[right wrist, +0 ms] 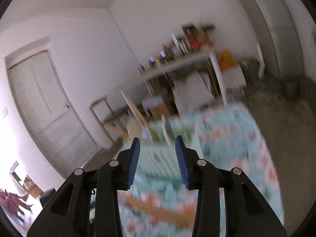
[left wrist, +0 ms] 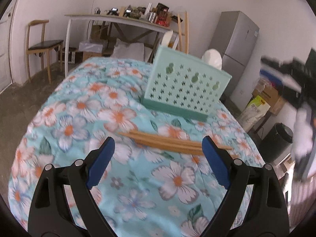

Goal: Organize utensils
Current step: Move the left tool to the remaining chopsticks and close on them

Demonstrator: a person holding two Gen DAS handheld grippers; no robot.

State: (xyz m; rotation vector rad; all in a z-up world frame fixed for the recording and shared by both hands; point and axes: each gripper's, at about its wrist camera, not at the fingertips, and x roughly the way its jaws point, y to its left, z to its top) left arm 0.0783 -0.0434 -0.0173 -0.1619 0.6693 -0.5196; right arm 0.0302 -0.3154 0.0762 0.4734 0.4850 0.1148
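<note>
A bundle of wooden chopsticks [left wrist: 173,143] lies flat on the floral tablecloth [left wrist: 83,106], just beyond my left gripper [left wrist: 159,140]. That gripper is open wide, with only cloth between its blue pads [left wrist: 102,158]. Behind the chopsticks stands a mint-green perforated utensil holder [left wrist: 185,85]; wooden sticks [left wrist: 182,31] and white utensil ends [left wrist: 213,58] rise above its rim. The right wrist view is blurred. My right gripper [right wrist: 157,139] hangs open above the holder [right wrist: 158,158], with nothing held between its pads. The chopsticks [right wrist: 158,207] show as an orange streak on the cloth below it.
A blurred dark and white shape [left wrist: 302,114] sits at the right edge of the left wrist view. Beyond the table are a wooden chair [left wrist: 39,47], a cluttered desk [left wrist: 126,19], a grey fridge [left wrist: 235,45], a black bin [left wrist: 278,142], boxes and a door [right wrist: 45,102].
</note>
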